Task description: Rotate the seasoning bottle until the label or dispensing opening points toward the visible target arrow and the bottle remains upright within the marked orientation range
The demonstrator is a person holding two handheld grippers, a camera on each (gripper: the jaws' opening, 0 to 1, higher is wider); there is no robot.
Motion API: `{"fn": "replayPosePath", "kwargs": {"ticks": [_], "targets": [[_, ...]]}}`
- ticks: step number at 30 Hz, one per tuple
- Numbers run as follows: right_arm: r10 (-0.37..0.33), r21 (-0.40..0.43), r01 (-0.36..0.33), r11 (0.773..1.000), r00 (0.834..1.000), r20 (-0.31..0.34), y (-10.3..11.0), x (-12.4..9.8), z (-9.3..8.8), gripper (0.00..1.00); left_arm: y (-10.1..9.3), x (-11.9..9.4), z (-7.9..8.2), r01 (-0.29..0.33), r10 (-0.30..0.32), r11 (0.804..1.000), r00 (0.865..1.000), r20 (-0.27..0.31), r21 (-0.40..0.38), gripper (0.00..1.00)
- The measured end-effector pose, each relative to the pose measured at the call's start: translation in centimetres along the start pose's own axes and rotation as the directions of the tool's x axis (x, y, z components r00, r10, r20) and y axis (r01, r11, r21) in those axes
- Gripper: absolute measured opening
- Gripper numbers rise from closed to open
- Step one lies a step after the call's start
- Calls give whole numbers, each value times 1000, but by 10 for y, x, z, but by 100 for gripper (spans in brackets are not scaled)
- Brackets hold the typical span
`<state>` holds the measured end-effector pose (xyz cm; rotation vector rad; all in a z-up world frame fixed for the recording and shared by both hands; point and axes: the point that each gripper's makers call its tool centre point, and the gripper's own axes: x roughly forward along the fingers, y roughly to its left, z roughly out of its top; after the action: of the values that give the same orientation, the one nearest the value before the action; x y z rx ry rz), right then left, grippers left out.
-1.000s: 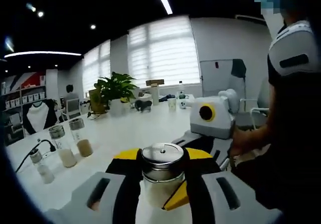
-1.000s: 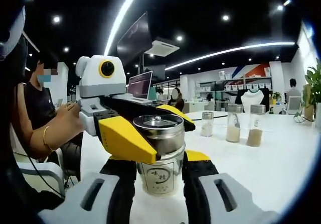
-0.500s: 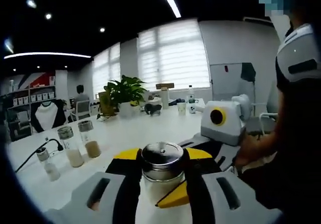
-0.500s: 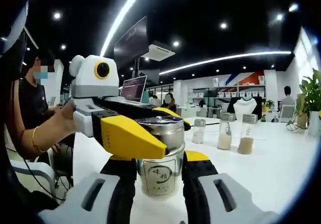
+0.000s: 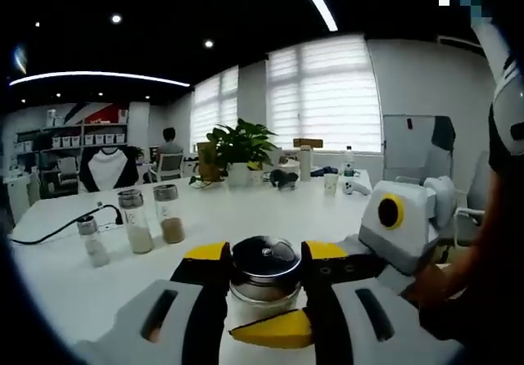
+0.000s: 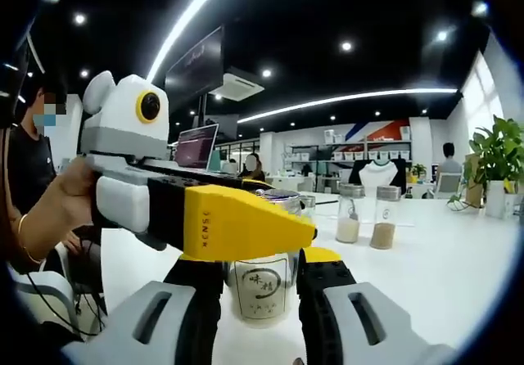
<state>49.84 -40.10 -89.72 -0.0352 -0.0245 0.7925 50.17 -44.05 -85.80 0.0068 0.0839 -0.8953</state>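
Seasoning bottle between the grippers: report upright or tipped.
Upright: the seasoning bottle stands on the white table, metal cap on top.

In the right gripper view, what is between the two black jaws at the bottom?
The seasoning bottle, label facing the camera; the left gripper's yellow jaw crosses its cap.

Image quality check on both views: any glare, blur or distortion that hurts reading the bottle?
Left gripper view: strong fisheye bending of the ceiling light strip, bright blown-out window blinds, small highlight on the bottle's metal cap. Right gripper view: the label on the seasoning bottle is readable but dim, and the left claw covers the cap; the potted plant is warped at the frame edge.
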Motion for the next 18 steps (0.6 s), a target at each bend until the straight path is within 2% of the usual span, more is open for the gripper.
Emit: {"fn": "replayPosePath", "kwargs": {"ticks": [5,8,11,14,17,18], "targets": [[-38,14,37,999,999,22,-4,1,3,33,3,4,2,-81,81,997,997,-6,16,38],[-48,19,48,999,998,31,-6,1,4,33,8,2,0,-153,154,987,988,-20,45,42],[-63,5,63,998,998,27,-8,1,3,33,9,1,1,-194,195,979,981,-17,58,44],[-75,0,75,997,997,24,-9,1,2,33,7,0,-3,-211,212,977,977,-23,24,45],[-90,6,90,996,995,30,-11,0,1,33,10,-2,-5,-256,256,967,967,-2,-19,44],[-95,8,95,995,995,30,-12,0,1,33,8,-1,-5,-254,254,967,967,1,-13,44]]}}
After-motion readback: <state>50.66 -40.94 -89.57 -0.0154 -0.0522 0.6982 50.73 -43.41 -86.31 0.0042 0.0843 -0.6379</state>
